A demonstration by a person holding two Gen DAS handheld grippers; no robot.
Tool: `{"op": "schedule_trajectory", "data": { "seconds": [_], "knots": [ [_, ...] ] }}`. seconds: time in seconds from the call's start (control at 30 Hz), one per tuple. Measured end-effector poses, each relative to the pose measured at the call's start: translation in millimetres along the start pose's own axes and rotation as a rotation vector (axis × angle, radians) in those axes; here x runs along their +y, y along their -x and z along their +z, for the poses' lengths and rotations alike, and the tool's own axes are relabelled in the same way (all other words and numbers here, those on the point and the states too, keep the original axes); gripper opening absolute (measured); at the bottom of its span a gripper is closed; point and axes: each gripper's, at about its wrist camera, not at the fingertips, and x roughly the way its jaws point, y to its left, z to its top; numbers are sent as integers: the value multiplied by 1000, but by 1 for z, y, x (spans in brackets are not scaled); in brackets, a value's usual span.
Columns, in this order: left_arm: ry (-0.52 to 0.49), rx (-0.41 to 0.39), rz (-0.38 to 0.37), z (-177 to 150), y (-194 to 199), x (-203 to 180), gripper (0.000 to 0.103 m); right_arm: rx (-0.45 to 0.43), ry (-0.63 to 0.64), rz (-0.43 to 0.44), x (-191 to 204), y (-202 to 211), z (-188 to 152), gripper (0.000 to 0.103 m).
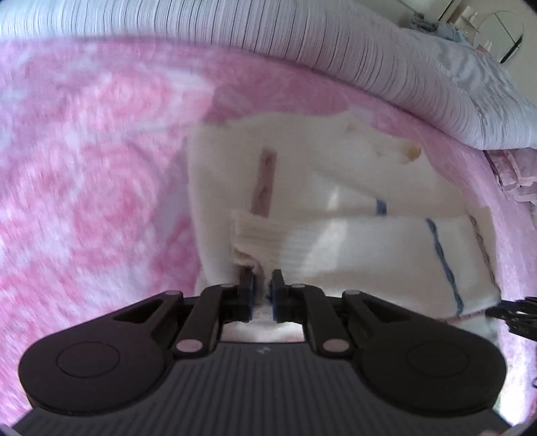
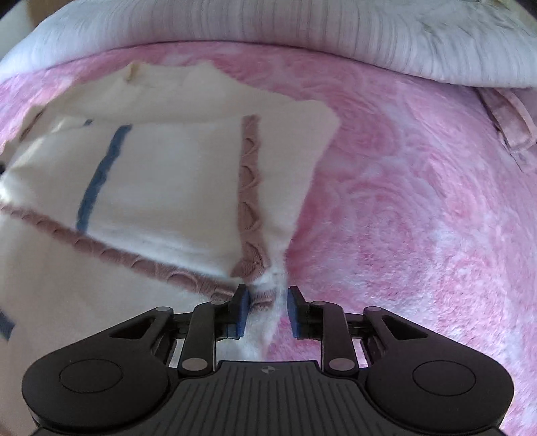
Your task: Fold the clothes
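A cream knit sweater [image 1: 352, 241] with blue stripes and mauve scalloped trim lies partly folded on a pink blanket [image 1: 84, 167]. My left gripper [image 1: 261, 291] is shut on a ribbed cuff or hem at the sweater's near edge. In the right wrist view the same sweater [image 2: 167, 174] spreads to the left, and its corner tents up into my right gripper [image 2: 268, 308]. The jaws there stand narrowly apart with bunched knit filling the gap. The right gripper's black tip [image 1: 510, 315] shows at the left view's right edge.
The pink plush blanket [image 2: 419, 201] covers the bed on all sides. A white striped duvet [image 2: 268, 23] is heaped along the far side. A crumpled pink garment [image 2: 510, 127] lies at the far right. Room furniture [image 1: 496, 33] shows beyond.
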Motion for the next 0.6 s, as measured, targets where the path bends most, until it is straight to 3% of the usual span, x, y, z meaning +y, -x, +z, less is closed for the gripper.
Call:
{"op": "schedule_trajectory", "data": {
  "seconds": [0.1,0.23,0.43,0.5,0.6],
  "knots": [
    [-84,-16,19,1,4,-8,8,6,-20,20,-6,5,6,33],
    [-95,46,45,-2,-7,-3,13,14,-46,47,-14,11,14,34],
    [28,-133,136,15,30,5,13,0,-92,79,-26,13,30,34],
    [19,-141,80,23,30,2,13,-41,-116,77,-28,5,42,34],
    [-104,-73,24,26,9,-15,12,-105,-136,98,-24,-15,62,34]
  ]
}}
